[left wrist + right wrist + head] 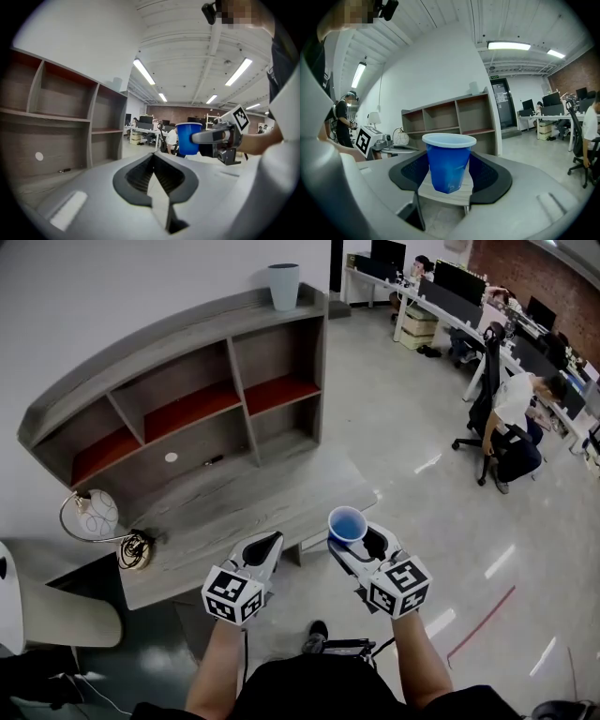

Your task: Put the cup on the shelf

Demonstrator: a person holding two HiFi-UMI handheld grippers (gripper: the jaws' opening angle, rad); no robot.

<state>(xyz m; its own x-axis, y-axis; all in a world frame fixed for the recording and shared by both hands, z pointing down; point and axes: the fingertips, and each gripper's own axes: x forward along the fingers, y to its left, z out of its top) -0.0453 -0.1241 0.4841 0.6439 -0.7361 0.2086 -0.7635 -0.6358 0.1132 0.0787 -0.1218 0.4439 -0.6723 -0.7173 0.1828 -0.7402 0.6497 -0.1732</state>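
A blue plastic cup (347, 523) stands upright between the jaws of my right gripper (357, 538), which is shut on its sides. In the right gripper view the blue cup (448, 161) fills the gap of the right gripper (449, 165). It is held over the floor, just off the desk's front right corner. My left gripper (271, 540) is shut and empty over the desk's front edge; its pads meet in the left gripper view (153, 158). The grey shelf unit (187, 409) with red boards stands at the back of the desk.
A white cup (284, 285) stands on top of the shelf unit. A round lamp (94, 515) sits at the left end of the wooden desk (225, 502). A white chair (37, 615) is at far left. People sit at office desks (450, 296) far right.
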